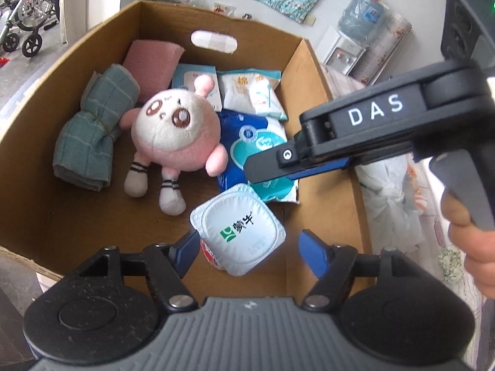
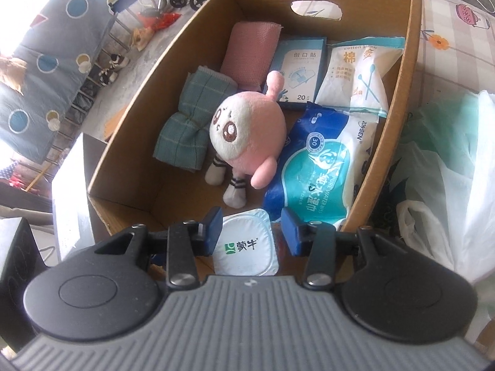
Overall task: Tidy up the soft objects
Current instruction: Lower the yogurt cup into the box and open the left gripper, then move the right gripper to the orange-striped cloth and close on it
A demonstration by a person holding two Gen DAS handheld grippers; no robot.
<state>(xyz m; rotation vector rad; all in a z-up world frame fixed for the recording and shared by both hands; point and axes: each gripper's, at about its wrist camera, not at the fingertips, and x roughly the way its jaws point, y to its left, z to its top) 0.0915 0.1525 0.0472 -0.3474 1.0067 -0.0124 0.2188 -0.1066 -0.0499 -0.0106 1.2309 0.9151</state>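
Both open above cardboard box (image 1: 312, 71): left hand-held gripper (image 1: 247, 253) and right hand-held gripper (image 2: 252, 232), flanking yogurt cup (image 1: 238, 232) without pressing it.

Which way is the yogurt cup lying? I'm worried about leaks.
Tipped: the yogurt cup lies in the cardboard box, its sealed foil lid facing the camera.

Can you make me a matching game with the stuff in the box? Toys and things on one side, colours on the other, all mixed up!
Things:
1. plush toy
2. tied towel
3. wipes pack
4. yogurt lid

Colours:
A. blue and teal
B. white with a green logo
C. pink and cream
D. grey-green checks

Pairs: 1-C, 2-D, 3-A, 4-B
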